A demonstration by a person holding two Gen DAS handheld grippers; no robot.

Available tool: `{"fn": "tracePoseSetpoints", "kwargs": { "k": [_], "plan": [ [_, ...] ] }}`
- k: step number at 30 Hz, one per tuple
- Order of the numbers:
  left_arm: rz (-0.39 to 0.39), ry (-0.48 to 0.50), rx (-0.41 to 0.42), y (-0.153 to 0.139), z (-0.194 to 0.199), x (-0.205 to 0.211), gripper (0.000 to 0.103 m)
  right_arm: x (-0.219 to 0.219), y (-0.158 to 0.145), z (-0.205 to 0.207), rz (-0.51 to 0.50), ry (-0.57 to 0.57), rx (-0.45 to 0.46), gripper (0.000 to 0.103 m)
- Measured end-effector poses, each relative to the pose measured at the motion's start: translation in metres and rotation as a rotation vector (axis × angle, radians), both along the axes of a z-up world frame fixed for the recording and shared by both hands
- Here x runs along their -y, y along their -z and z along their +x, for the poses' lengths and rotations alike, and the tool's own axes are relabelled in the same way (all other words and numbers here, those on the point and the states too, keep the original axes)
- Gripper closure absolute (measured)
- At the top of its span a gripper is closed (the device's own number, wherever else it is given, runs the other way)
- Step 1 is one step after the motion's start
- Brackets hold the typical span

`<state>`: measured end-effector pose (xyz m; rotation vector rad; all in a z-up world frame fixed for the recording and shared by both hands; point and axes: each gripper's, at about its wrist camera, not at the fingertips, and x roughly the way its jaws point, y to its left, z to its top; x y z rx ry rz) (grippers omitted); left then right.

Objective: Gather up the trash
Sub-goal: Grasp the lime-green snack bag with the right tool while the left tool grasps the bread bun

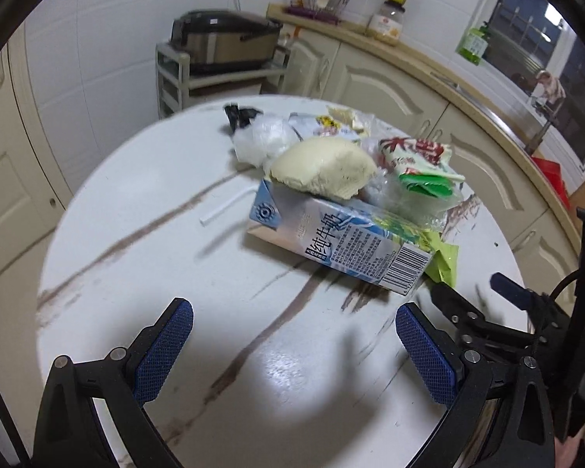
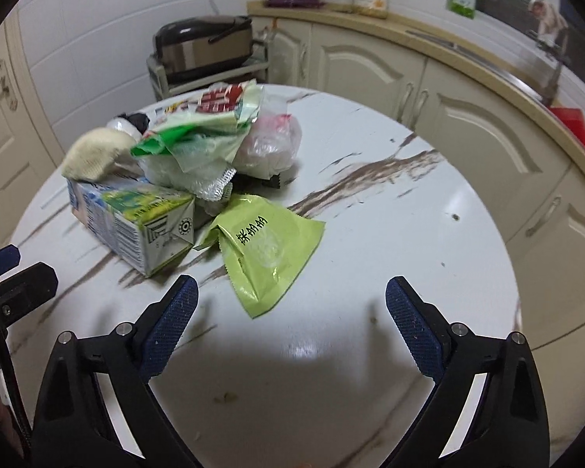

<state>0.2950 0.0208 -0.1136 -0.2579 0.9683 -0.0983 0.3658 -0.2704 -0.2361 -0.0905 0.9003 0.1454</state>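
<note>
Both jaws of the right hand-held gripper (image 2: 291, 300) stand wide with nothing between them, above bare worktop (image 2: 370, 234). Just ahead, at 12 o'clock in its view, lies a green wrapper (image 2: 271, 251), flat, its near corner pointing between the pads. It looks like the nearest piece to take; being thin and flat, it probably needs one pad slid under the lifted near edge, or a pinch at the crumpled fold by the carton (image 2: 136, 226), not a press from above.

At 10 o'clock from the right hand-held gripper the carton lies on its side, touching the wrapper's far corner. On it and behind it sits the rest of the heap: a pale lump (image 2: 95, 154), clear bags (image 2: 269, 148) and a red-and-green packet (image 2: 214, 113), loosely stacked. Pulling the wrapper sideways may shift what leans on it; a slow draw toward 6 o'clock seems safer.

The left hand-held gripper (image 1: 294, 325) is also wide and empty, with the carton (image 1: 343, 245) at 1 o'clock in its view and a white straw (image 1: 226, 206) lying apart at 11 o'clock.

Open room: the worktop is free at 3 o'clock of the heap in the right view, and near both grippers. Its round edge curves close at the right, cabinets (image 2: 468, 117) beyond. No bin is in view.
</note>
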Motion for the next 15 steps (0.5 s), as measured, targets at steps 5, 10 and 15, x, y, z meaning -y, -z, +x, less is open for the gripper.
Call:
{"fn": "tracePoseSetpoints", "kwargs": {
  "k": [5,10,15],
  "plan": [
    [-0.019,-0.037,-0.019,-0.002,0.018,-0.008,0.002,-0.003,0.013,0.022,-0.002,-0.048,-0.016,0.015],
    [0.025,-0.036,-0.004,-0.007,0.022,-0.009,0.002,-0.002,0.018,0.033,0.021,-0.079,-0.015,0.041],
    [0.038,-0.032,0.002,-0.011,0.02,-0.002,0.002,-0.01,0.015,0.032,0.01,-0.127,0.007,0.072]
  ]
}}
